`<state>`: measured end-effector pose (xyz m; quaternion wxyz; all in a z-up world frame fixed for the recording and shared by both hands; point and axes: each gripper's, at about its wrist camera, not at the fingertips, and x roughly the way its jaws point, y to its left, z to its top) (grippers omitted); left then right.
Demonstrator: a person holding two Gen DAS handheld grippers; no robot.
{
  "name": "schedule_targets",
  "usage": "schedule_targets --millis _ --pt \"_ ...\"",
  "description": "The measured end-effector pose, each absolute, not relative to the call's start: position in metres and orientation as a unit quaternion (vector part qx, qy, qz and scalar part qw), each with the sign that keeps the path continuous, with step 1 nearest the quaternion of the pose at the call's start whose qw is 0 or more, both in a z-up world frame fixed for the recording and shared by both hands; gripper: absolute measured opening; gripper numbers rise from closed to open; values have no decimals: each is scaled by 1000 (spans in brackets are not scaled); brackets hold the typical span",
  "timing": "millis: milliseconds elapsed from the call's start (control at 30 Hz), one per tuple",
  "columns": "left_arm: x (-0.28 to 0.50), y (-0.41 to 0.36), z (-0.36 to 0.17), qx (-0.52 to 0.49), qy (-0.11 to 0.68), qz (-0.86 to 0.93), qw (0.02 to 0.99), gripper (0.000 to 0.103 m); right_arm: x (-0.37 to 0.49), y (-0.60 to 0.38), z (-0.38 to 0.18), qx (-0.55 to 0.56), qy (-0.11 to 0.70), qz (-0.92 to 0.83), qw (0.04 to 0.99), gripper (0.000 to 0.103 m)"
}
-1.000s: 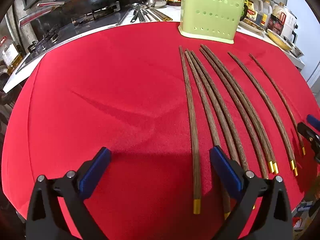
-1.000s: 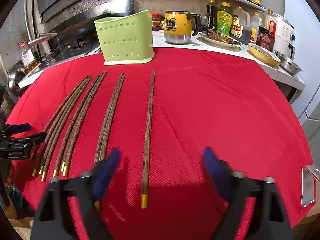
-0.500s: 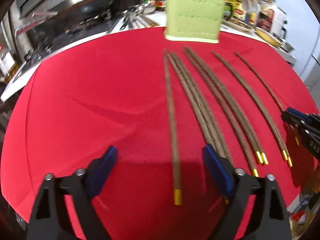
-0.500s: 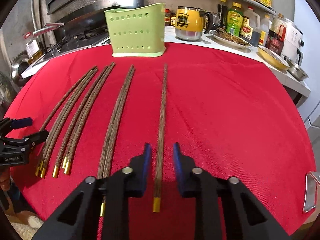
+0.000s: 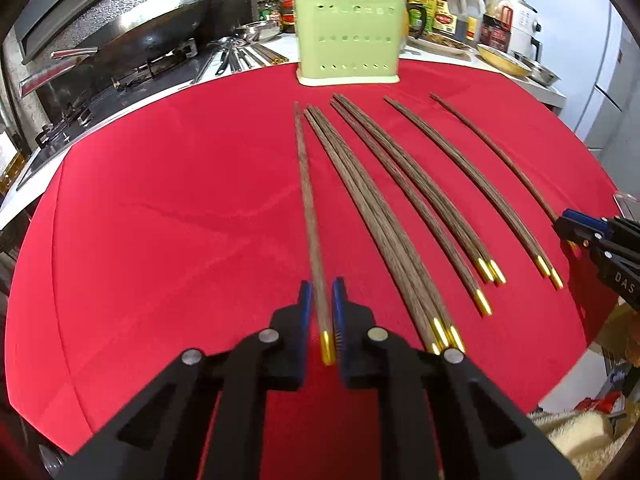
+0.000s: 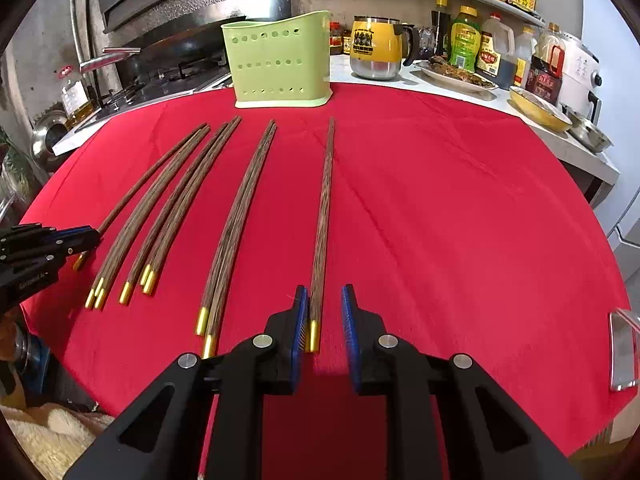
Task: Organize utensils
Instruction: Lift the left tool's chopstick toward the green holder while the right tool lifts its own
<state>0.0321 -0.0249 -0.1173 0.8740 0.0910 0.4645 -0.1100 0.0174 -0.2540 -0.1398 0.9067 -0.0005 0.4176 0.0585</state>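
Observation:
Several dark wooden chopsticks with gold tips lie side by side on the red cloth, pointing at a green perforated utensil holder (image 5: 347,38) at the far edge; it also shows in the right wrist view (image 6: 280,60). My left gripper (image 5: 320,300) is nearly shut around the leftmost chopstick (image 5: 309,208), near its gold tip. My right gripper (image 6: 325,306) straddles the rightmost chopstick (image 6: 325,208); its left pad touches the stick and a gap remains on the right. Each gripper shows at the edge of the other's view: the right one (image 5: 568,222), the left one (image 6: 86,236).
A stove with a wok (image 5: 132,40) and metal utensils (image 5: 236,60) stand at the back left. A yellow mug (image 6: 376,50), bottles (image 6: 466,46), a plate and bowls (image 6: 538,108) line the counter at the back right. A towel (image 6: 52,436) lies below the table edge.
My left gripper has shifted right over the leftmost chopstick and closed from wide open to nearly shut around it. My right gripper closed in around the rightmost chopstick.

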Motion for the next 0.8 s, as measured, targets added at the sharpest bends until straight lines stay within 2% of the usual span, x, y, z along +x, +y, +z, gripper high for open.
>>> schedule_targets --millis 267,333,500,800 --pt "19 -28 -118 118 461 -105 873 11 7 -254 -143 -6 393 55 918 18" --pt "19 -23 -118 106 459 -111 875 8 4 -252 -143 -9 391 59 919 8" --pt "14 -12 -106 75 434 -123 889 8 0 -249 -140 0 387 62 920 7" --pt "6 8 -34 38 327 -127 936 7 -12 -258 -62 27 300 76 951 7"
